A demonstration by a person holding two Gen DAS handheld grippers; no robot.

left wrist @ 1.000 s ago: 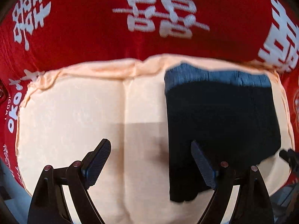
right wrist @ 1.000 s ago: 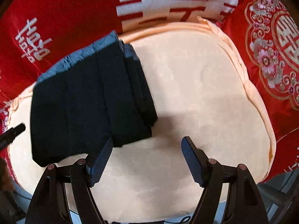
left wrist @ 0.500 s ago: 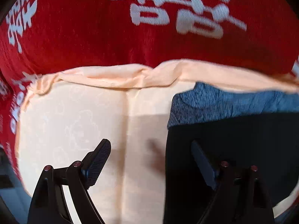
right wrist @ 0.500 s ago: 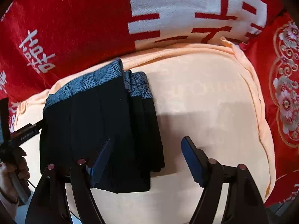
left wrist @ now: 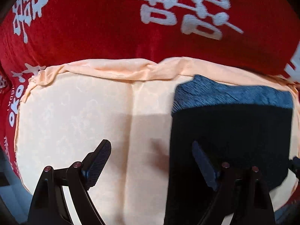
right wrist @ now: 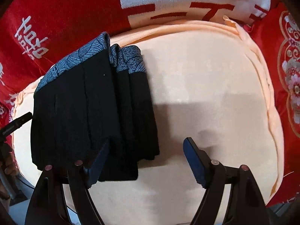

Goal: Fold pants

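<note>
Both your claws, left claw (left wrist: pixel 151 161) and right claw (right wrist: pixel 146 157), hang released and empty, a little lower than a second ago, over the folded black pants (right wrist: pixel 93 108) resting on the peach cushion (right wrist: pixel 215 93), so the folding looks essentially finished.

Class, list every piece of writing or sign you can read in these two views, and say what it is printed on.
"囍", large and white, cut off at the frame edge: red blanket, right wrist view.
"囍" in a gold ring, partly cut off: embroidered red cover.
White characters, stylised, and small Latin lettering: red blanket, both views; unreadable.
Small print: black bar; too small.
Pants, peach cushion: none.
</note>
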